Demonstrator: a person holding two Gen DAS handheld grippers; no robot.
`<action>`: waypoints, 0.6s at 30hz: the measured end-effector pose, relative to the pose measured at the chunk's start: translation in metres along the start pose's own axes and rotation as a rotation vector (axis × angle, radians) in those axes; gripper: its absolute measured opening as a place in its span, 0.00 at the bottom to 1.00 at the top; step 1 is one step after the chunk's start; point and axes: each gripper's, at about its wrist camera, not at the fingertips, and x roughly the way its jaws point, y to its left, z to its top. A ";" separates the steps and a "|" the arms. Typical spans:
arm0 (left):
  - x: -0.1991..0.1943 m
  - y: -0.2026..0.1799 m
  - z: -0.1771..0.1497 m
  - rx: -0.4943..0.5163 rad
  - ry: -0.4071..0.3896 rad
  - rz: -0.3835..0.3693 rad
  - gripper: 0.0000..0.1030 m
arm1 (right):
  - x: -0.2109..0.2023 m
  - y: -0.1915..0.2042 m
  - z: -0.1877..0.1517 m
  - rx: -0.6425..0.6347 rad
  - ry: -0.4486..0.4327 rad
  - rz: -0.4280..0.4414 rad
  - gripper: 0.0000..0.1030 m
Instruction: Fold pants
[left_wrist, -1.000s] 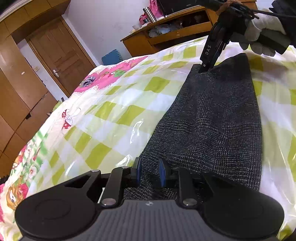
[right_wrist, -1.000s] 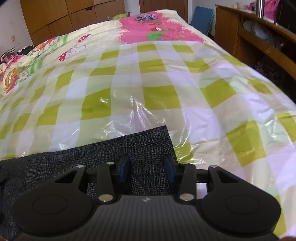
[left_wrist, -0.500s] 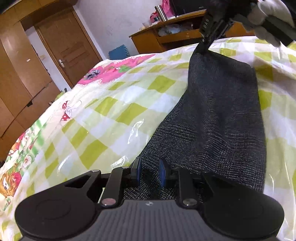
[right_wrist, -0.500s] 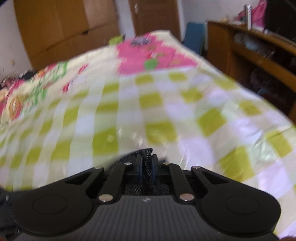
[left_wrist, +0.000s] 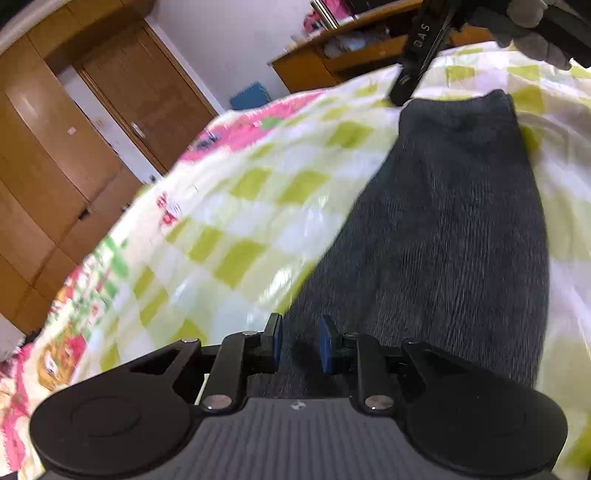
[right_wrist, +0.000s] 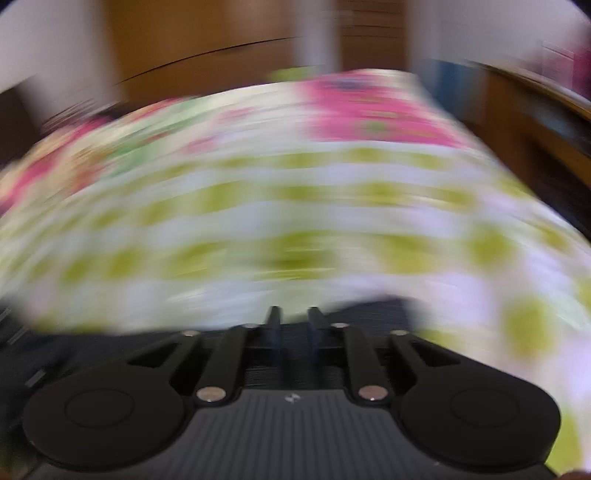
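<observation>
Dark grey pants (left_wrist: 443, 229) lie stretched along the checked bed cover, one end raised. My left gripper (left_wrist: 299, 343) is shut on the near corner of the pants, with fabric bunched between its blue pads. My right gripper (left_wrist: 402, 92) shows at the top of the left wrist view, shut on the far corner and holding it above the bed. In the right wrist view my right gripper (right_wrist: 293, 325) shows narrow jaws with dark pants fabric (right_wrist: 369, 310) between and beside them; that view is heavily blurred.
The bed cover (left_wrist: 258, 206) is yellow-green and white checks with pink cartoon prints under clear plastic. A wooden wardrobe and door (left_wrist: 110, 122) stand at the left. A wooden desk (left_wrist: 332, 62) with clutter stands behind the bed's far side.
My right gripper closed on the far corner of the pants and lifted it. Both views now tilt and blur with motion. My left gripper keeps its grip.
</observation>
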 end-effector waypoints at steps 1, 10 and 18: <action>-0.002 0.006 -0.003 0.002 0.006 -0.028 0.36 | 0.010 0.018 0.004 -0.087 0.028 0.053 0.35; 0.015 0.034 -0.007 0.136 -0.001 -0.248 0.46 | 0.085 0.079 0.028 -0.507 0.358 0.185 0.36; 0.027 0.043 -0.004 0.147 0.033 -0.368 0.22 | 0.091 0.092 0.027 -0.627 0.507 0.203 0.38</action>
